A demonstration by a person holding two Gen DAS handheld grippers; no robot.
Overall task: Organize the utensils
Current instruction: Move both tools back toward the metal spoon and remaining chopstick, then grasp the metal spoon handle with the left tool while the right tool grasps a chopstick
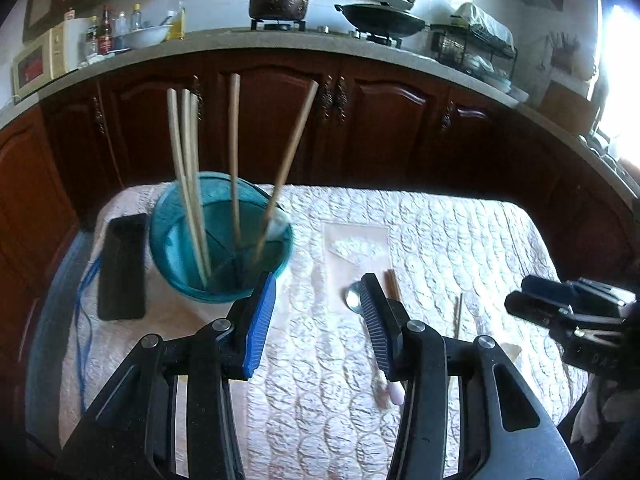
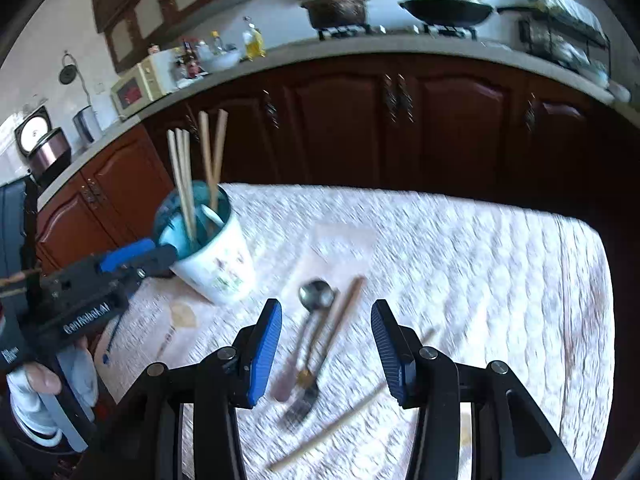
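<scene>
Item: utensil holder (image 2: 216,264), white outside, teal inside, left of centre in the right wrist view; it stands on the quilted table cover (image 2: 460,248). Contents: five chopsticks (image 2: 186,184) standing upright or leaning, plus one pale spoon handle (image 2: 212,214).

Item: loose utensils, lower centre of the right wrist view, lying flat on the cover.
- Metal spoon (image 2: 316,294), bowl toward the top of the frame, handle running down toward the camera.
- Fork (image 2: 302,400), tines at the bottom, crossing the spoon handle.
- Brown chopstick (image 2: 344,312), slanting from upper right to lower left, beside the spoon.
- Pale chopstick (image 2: 332,430), slanting low across the bottom of the frame, apart from the cluster.

Item: right gripper (image 2: 326,350), jaws spread wide, nothing between them. The cluster lies directly ahead, framed between the two fingers; long axes run roughly along the gripper's forward line.

Item: left gripper (image 1: 316,320), jaws spread, empty, close beside the holder.

Judgement: the right gripper is nearer the loose utensils and better aligned.
</scene>
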